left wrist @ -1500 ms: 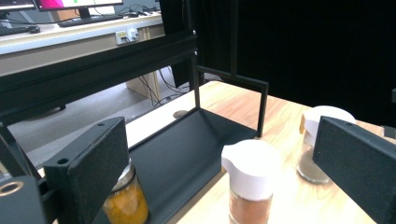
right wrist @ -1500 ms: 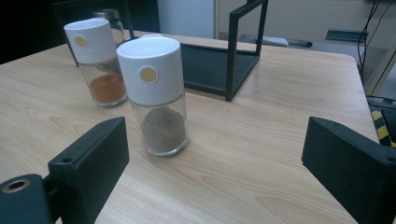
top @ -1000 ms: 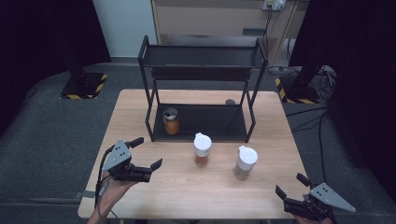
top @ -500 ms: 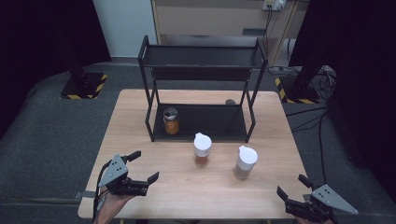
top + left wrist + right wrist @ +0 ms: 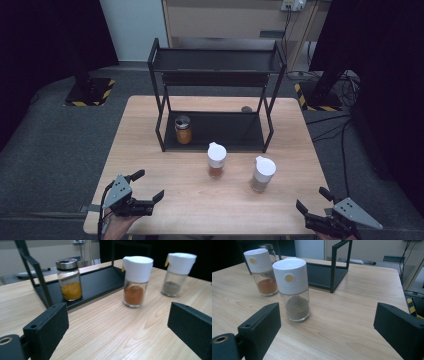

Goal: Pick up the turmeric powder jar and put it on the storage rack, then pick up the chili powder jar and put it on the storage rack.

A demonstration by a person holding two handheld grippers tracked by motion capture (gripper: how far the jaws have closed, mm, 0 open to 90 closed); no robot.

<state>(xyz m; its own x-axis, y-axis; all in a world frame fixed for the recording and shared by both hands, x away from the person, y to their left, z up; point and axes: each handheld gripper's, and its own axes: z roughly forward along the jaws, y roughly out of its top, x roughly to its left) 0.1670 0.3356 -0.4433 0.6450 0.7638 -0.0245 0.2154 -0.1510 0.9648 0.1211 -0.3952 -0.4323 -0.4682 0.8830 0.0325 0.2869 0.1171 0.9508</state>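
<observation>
Inspector: Left gripper (image 5: 148, 186), status?

Aide: Jaws spread, empty, at the table's near edge.

Inspector: Jars?

Aide: Yellow-spice jar (image 5: 183, 129) on the rack (image 5: 215, 132) shelf; orange jar (image 5: 216, 160) and grey jar (image 5: 262, 173) out front, likely awaiting shelving. Right gripper (image 5: 313, 207) likewise spread, empty.

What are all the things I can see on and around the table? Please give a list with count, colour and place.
Table: one, light wood, centre of the room.
Rack: one, black, two shelves, at the table's far side.
Jar with metal lid: one, yellow contents, on the rack's lower shelf, left end.
Jar with red powder: one, white cap, on the table before the rack.
Jar with grey powder: one, white cap, to the right of the red one.
Small dark round thing: one, behind the rack; too small to tell.
Left gripper: black, open, near left corner.
Right gripper: black, open, near right corner.
</observation>
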